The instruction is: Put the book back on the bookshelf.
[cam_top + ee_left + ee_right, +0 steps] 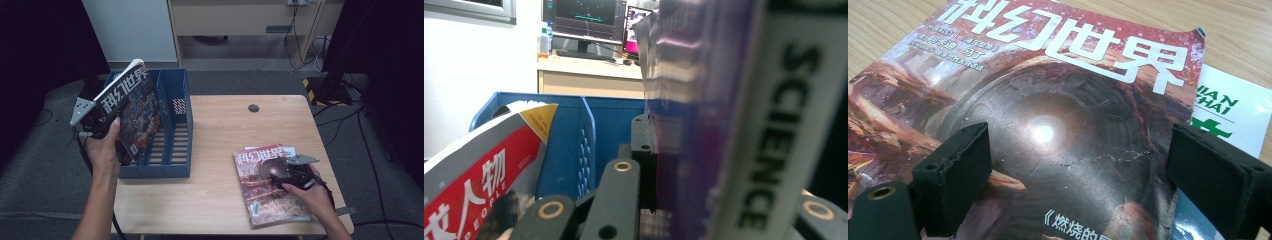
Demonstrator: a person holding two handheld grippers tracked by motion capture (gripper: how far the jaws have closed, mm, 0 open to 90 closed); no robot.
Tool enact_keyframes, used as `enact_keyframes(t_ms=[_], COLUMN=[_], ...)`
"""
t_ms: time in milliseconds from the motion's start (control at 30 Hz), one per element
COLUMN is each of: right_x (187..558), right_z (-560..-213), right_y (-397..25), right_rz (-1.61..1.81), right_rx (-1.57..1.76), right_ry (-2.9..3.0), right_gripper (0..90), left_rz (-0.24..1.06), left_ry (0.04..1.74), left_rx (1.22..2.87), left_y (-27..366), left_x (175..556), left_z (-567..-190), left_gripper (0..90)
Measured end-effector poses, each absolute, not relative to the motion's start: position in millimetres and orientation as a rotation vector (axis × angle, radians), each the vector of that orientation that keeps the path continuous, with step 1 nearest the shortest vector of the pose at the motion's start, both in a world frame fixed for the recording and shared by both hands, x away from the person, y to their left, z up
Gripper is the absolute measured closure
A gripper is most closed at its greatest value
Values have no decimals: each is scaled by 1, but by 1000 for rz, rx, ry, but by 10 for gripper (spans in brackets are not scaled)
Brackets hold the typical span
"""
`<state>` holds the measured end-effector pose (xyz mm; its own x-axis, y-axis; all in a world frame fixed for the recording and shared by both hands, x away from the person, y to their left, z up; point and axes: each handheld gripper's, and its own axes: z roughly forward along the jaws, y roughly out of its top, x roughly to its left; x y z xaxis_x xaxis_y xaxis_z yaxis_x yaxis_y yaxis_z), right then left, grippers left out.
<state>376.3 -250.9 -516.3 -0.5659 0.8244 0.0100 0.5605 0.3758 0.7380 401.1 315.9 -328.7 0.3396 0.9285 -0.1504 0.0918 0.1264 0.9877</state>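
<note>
left gripper [95, 120] raised at frame left, clamped on dark glossy magazine [132, 107] held tilted over blue slatted file rack [175, 125] | right gripper [286, 176] lowered at lower right, jaws held apart over red-covered magazine [267, 187]

1. Held magazine [132, 105]: dark cover with mottled orange-red artwork, large white characters across the top, white page edges; purple sheen and black "SCIENCE" lettering on a pale spine in the left gripper view.
2. File rack [170, 131]: solid blue, slatted base, perforated dividers.
3. Magazine inside the rack [484, 170]: red cover, white characters, yellow corner, grey-white edge.
4. Flat magazine [267, 182]: rust-red and brown cover, dark ringed disc with a bright white centre, white title characters.
5. Sheet beneath it [1233, 107]: white with green lettering.
6. Surface [220, 145]: pale wood grain, one dark round cap.
7. Fingers [955, 177]: matte black, brass-ringed holes.
</note>
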Motion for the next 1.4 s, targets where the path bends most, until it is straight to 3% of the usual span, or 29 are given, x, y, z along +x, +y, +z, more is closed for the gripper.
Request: enact_keyframes(t_ms=[1400], right_x=[376], right_z=[-517], right_y=[-251], right_rz=[1015], right_rx=[1199], right_ry=[2283], right_gripper=[111], left_rz=[827], left_ry=[1107], left_rx=[1260], left_y=[307], left_x=[415], left_z=[-340], left_gripper=[821])
